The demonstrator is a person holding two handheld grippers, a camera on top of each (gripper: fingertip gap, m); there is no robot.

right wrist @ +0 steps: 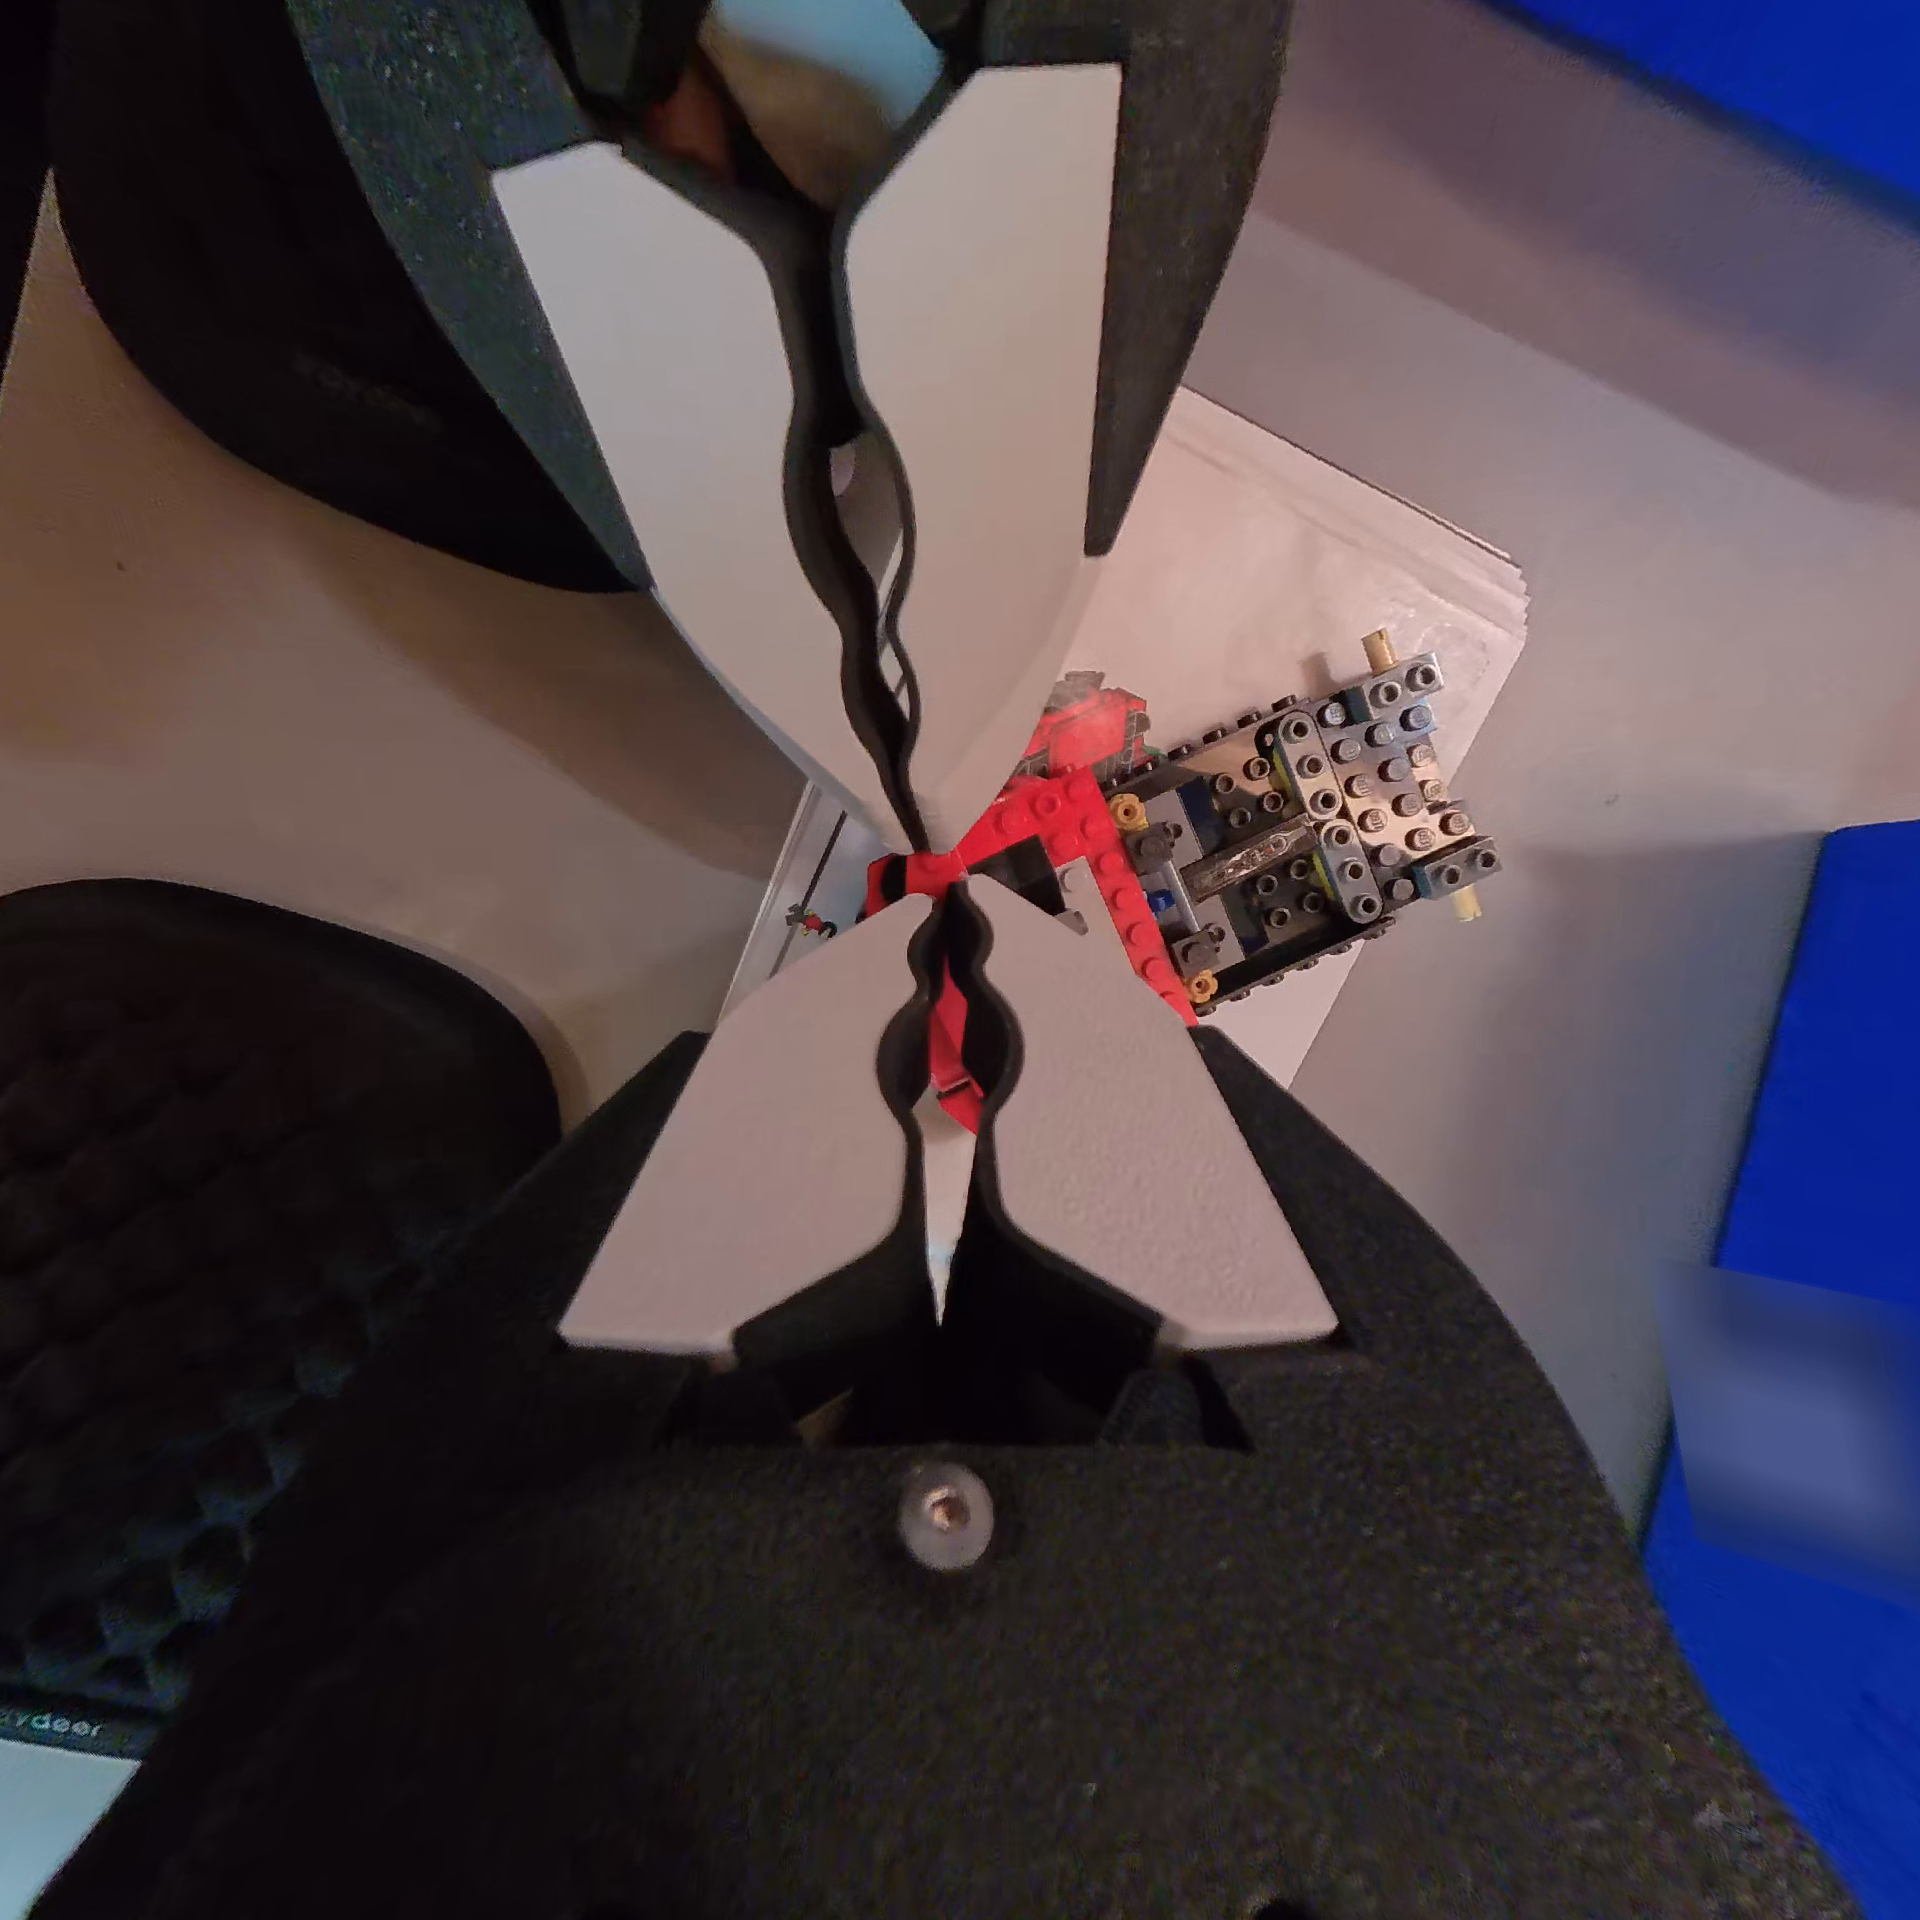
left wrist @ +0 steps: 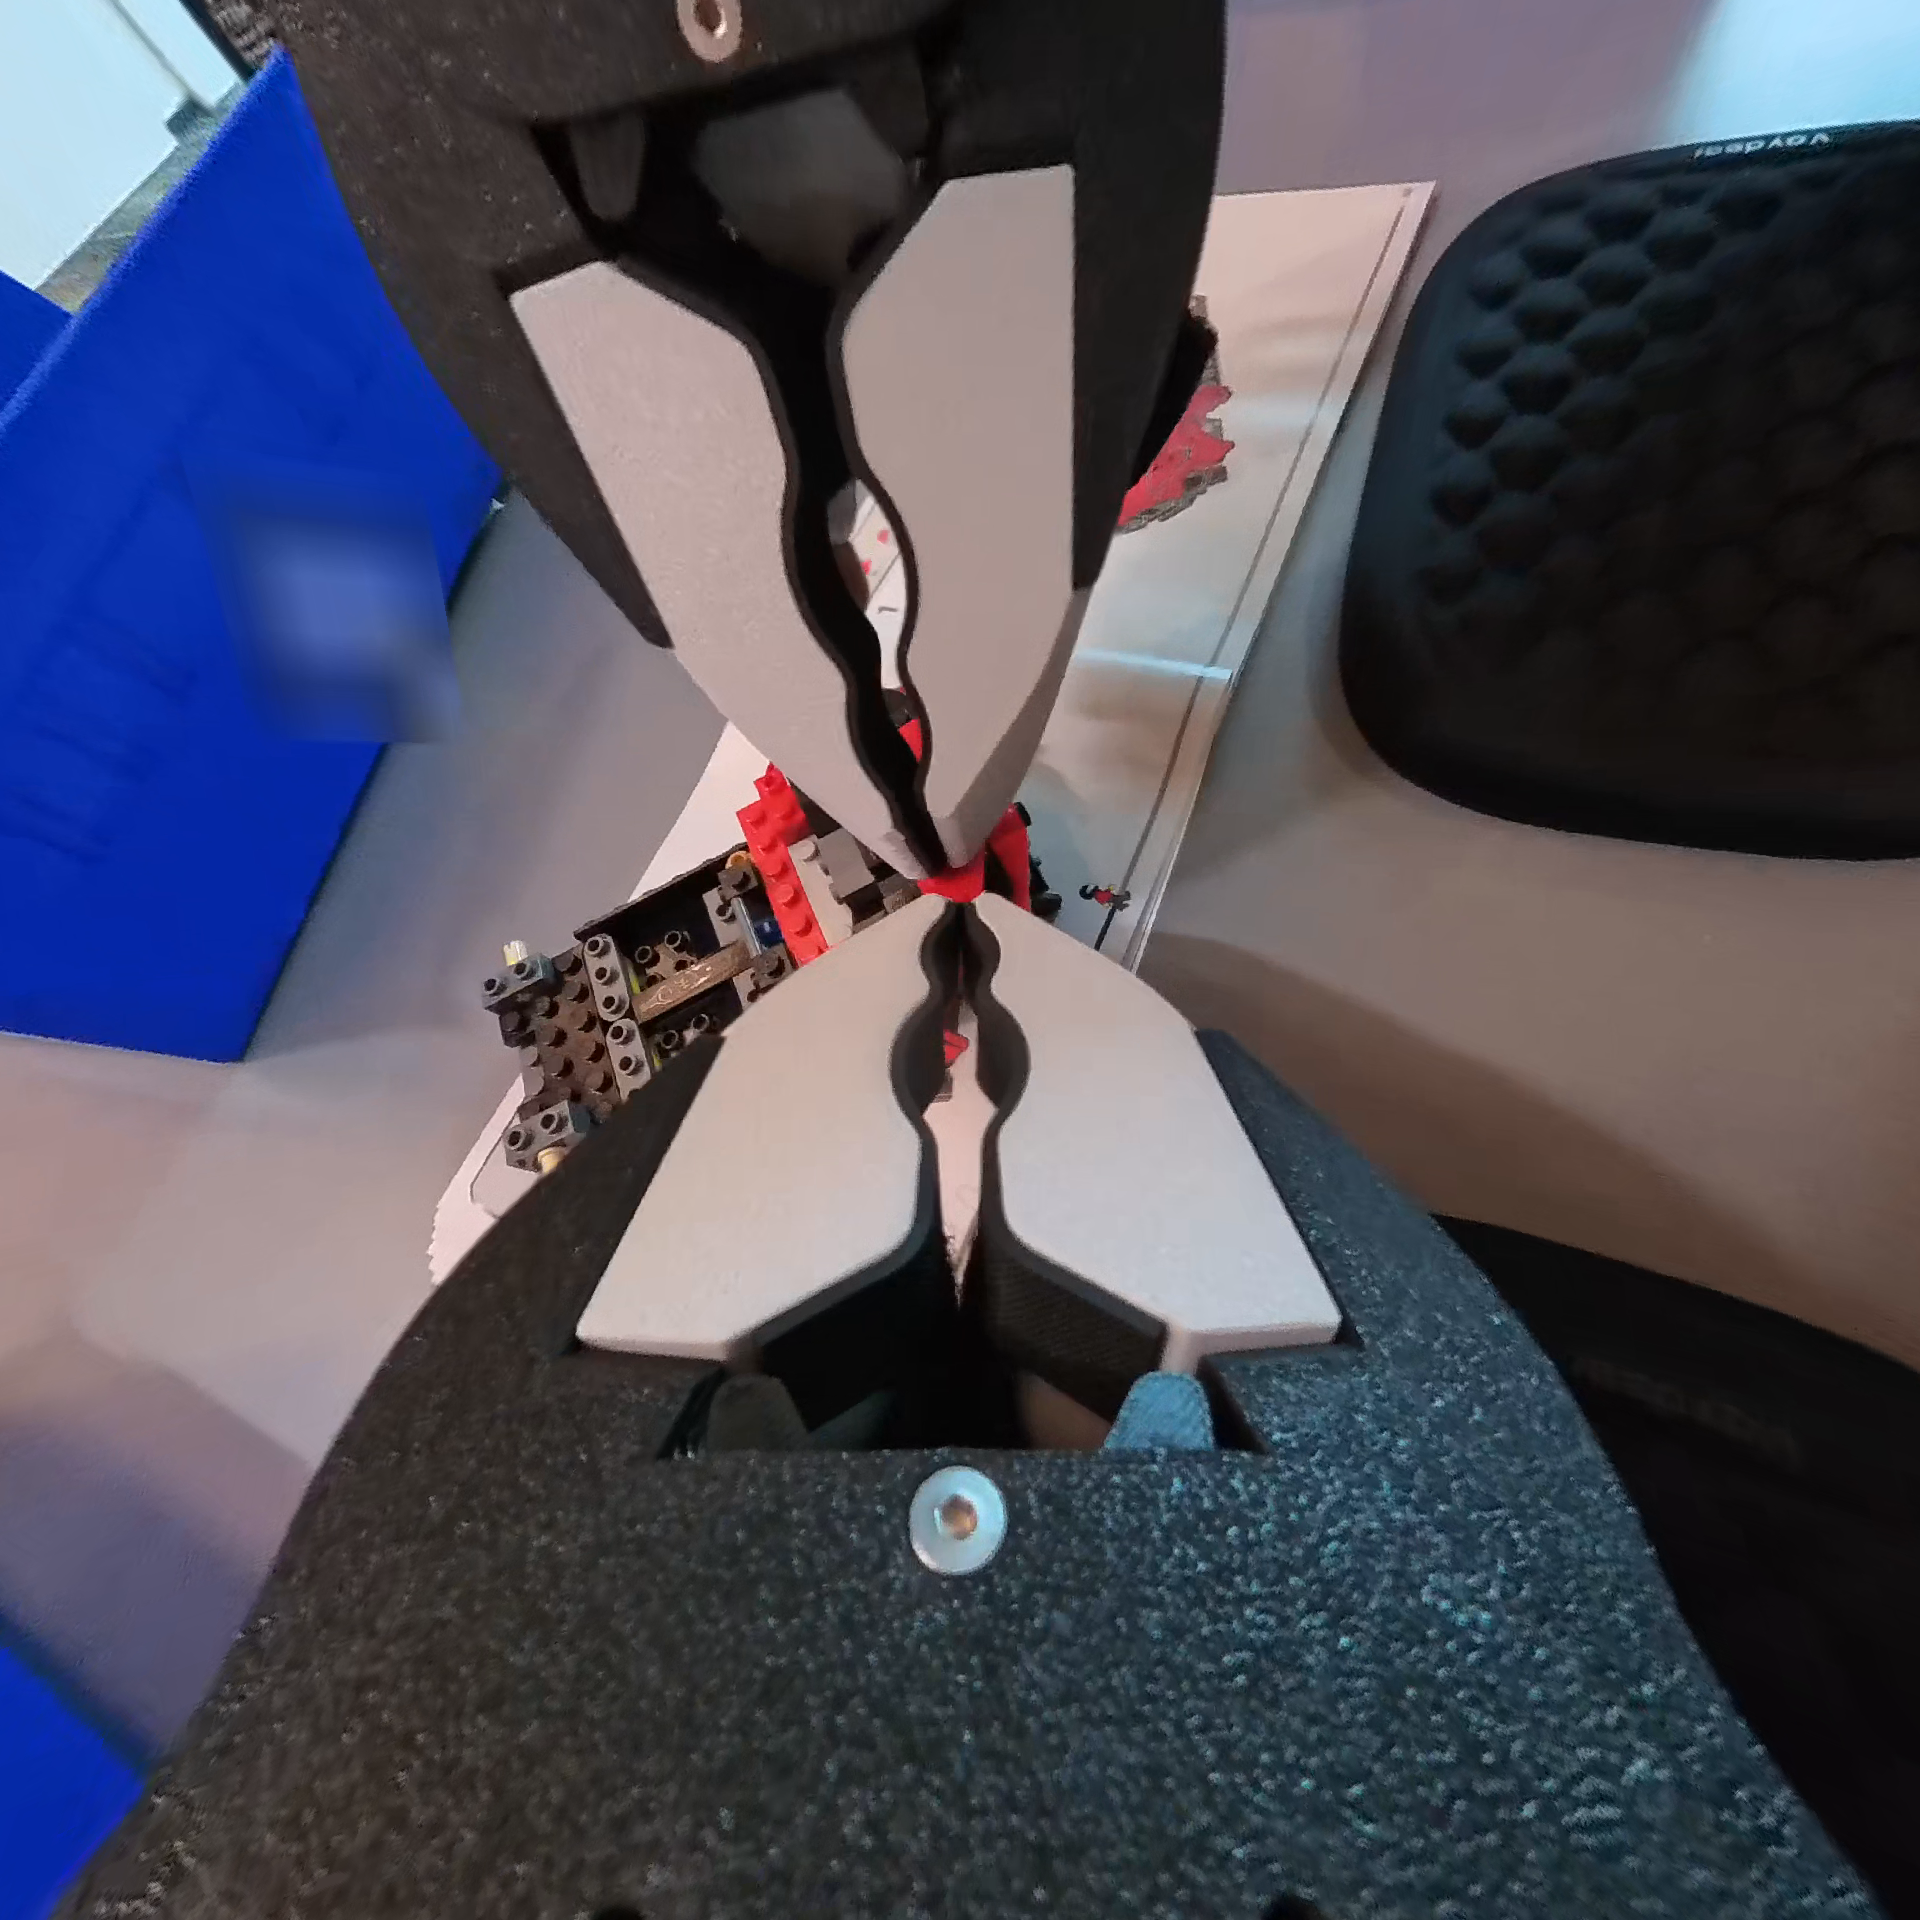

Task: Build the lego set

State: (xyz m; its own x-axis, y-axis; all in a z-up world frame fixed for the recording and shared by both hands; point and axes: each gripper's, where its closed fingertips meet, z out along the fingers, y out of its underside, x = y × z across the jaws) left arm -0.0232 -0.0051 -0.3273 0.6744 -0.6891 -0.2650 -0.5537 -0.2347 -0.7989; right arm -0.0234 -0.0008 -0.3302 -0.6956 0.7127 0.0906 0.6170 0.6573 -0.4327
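A partly built lego vehicle [left wrist: 623,997] [right wrist: 1340,842] has a dark grey and black studded chassis and red bricks at one end. It is over a white instruction booklet [left wrist: 1226,582] [right wrist: 1288,540]. My left gripper [left wrist: 961,920] is shut, its tips pinching a small red lego piece [left wrist: 951,883] at the model's red end. My right gripper [right wrist: 951,896] is shut on the same red piece [right wrist: 920,873] from the opposite side. Each gripper also shows tip to tip in the other's view: the right [left wrist: 935,854], the left [right wrist: 914,844]. The fingers hide much of the red end.
Blue bins [left wrist: 187,644] [right wrist: 1849,1091] stand beside the work area. Black honeycomb-textured cushions [left wrist: 1662,499] [right wrist: 208,1247] lie on the beige table on the other side. The booklet's open page shows red pictures [left wrist: 1184,457]. The grippers are tip to tip, or close to it.
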